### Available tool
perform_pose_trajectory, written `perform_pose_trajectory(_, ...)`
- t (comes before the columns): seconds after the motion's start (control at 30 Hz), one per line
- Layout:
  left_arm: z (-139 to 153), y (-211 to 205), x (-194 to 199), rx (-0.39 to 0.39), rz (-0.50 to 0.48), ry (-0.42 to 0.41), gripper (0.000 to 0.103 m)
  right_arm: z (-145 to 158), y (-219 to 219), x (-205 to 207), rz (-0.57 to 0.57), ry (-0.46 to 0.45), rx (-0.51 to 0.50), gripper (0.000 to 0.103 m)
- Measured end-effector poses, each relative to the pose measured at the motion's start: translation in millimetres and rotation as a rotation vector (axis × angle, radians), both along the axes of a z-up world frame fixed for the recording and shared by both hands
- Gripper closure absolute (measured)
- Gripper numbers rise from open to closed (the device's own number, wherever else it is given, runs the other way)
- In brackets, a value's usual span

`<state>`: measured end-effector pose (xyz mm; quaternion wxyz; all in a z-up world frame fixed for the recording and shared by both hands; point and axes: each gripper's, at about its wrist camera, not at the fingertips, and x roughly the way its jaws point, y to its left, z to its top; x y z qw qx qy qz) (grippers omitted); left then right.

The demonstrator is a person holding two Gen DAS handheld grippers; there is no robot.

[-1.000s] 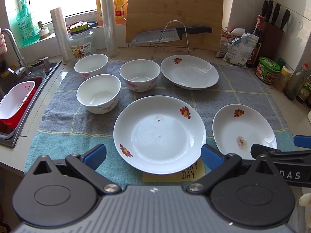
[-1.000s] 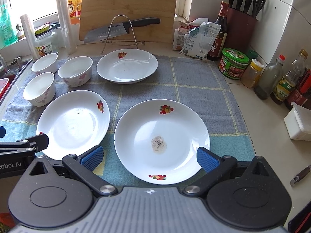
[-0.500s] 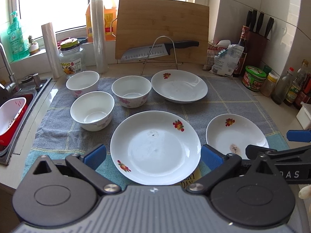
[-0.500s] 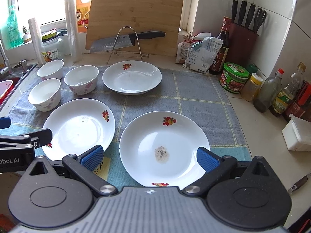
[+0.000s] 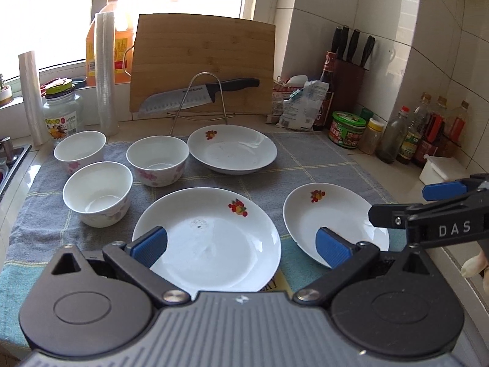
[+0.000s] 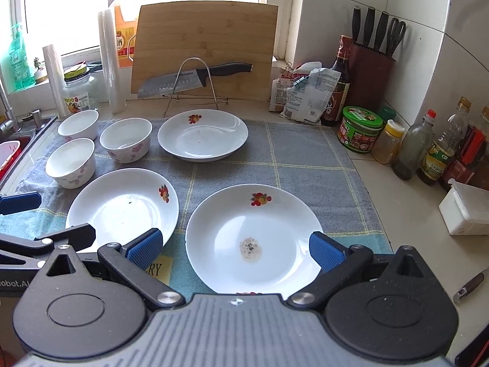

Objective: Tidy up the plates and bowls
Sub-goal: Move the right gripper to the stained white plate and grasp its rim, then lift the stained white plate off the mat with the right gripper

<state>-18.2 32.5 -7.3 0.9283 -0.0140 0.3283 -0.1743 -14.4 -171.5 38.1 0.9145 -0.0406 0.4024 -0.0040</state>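
Three white plates with fruit prints lie on a grey-blue cloth (image 5: 305, 165): a near-left plate (image 5: 211, 238), a near-right plate (image 5: 330, 220) with a dirty spot, and a far plate (image 5: 232, 150). Three white bowls (image 5: 97, 192) (image 5: 157, 160) (image 5: 80, 148) stand at the left. My left gripper (image 5: 241, 246) is open and empty above the near-left plate's front edge. My right gripper (image 6: 233, 249) is open and empty above the near-right plate (image 6: 250, 238). The near-left plate (image 6: 125, 208), far plate (image 6: 203, 134) and bowls (image 6: 71, 162) also show in the right wrist view.
A cutting board (image 5: 203, 61) and a knife on a wire stand (image 5: 198, 94) are at the back. Jars and bottles (image 5: 403, 137) and a knife block (image 5: 350, 64) line the right wall. A sink (image 6: 12, 150) is at the left. A white box (image 6: 467, 211) sits at the right.
Both grippers have lifted and tilted up, so the counter items sit lower in view and more of the window and wall show. Both stay open; nothing on the cloth has moved.
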Motion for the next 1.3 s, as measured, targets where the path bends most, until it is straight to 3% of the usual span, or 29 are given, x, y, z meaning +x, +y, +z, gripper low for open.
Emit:
perform_pose_trajectory(0.33, -22.6, -22.8, -2.9, 0.001, -0.102, 0.018, 0.001, -4.3, -38.1, 8.7, -0.047, -0.020, 0.010, 0.000)
perform_pose_trajectory(0.6, -41.4, -53.8, -3.3, 0.009, -0.146, 0.052, 0.001, -14.5, -70.8, 28.7, -0.006, -0.018, 0.034, 0.000)
perform_pose_trajectory(0.8, -53.9, -85.1, -2.2, 0.045, -0.165, 0.096, 0.001, -21.6, -94.3, 48.5, 0.022, -0.016, 0.052, 0.000)
perform_pose_trajectory(1.3, -95.5, -139.4, 1.9, 0.146, -0.223, 0.088, 0.001, -48.7, -135.0, 82.1, 0.053, 0.036, 0.061, 0.000)
